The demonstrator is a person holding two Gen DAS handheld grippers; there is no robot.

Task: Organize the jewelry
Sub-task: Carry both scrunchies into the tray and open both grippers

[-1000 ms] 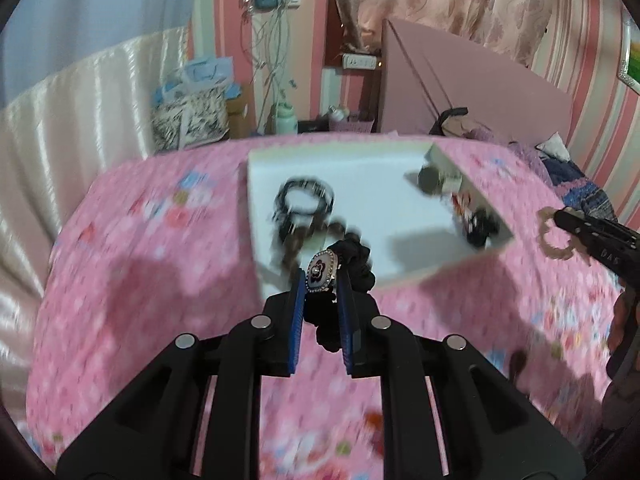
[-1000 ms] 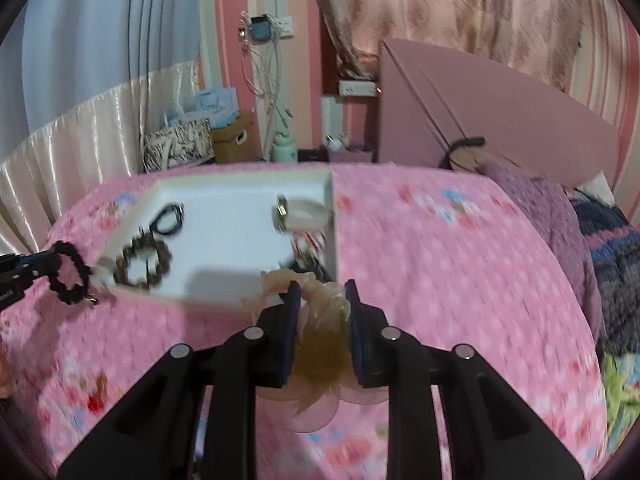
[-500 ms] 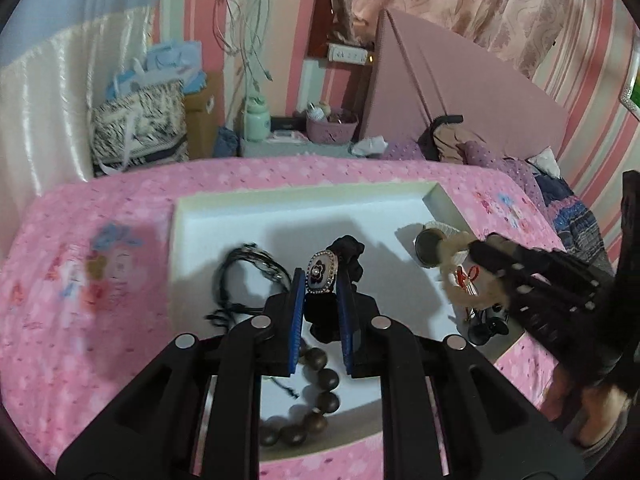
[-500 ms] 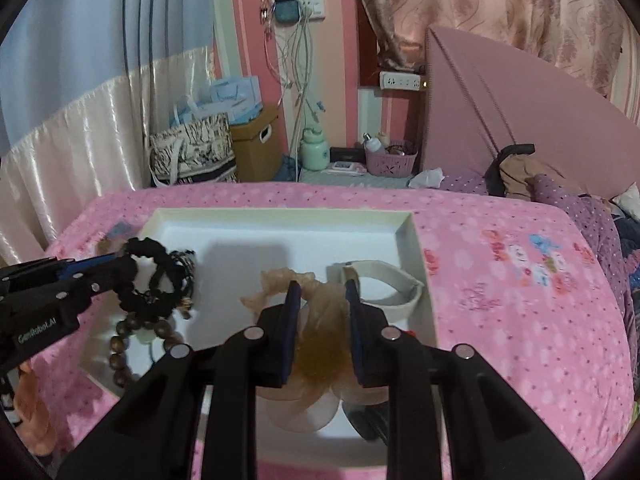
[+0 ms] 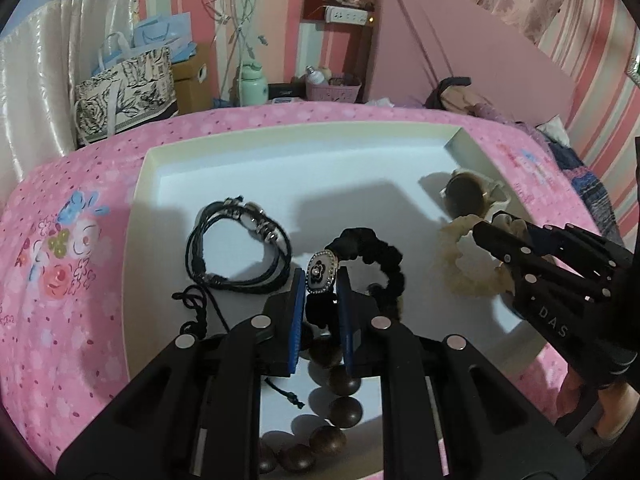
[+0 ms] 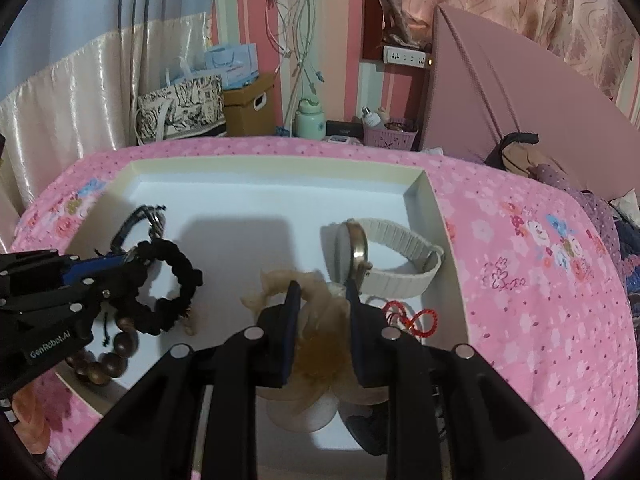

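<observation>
Pink floral bedspread (image 6: 520,280), white tray (image 6: 434,216), striped walls (image 5: 592,92)

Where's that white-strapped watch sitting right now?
In the right wrist view, the white-strapped watch stands on its edge inside the white tray, near its right wall, just behind the red cord.

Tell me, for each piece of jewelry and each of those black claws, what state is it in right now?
left gripper: shut on black scrunchie, over the white tray.
right gripper: shut on beige scrunchie.
watch: standing on edge in tray.
black cord bracelet: lying flat.
wooden bead bracelet: lying flat.
red cord: lying loose.
</observation>
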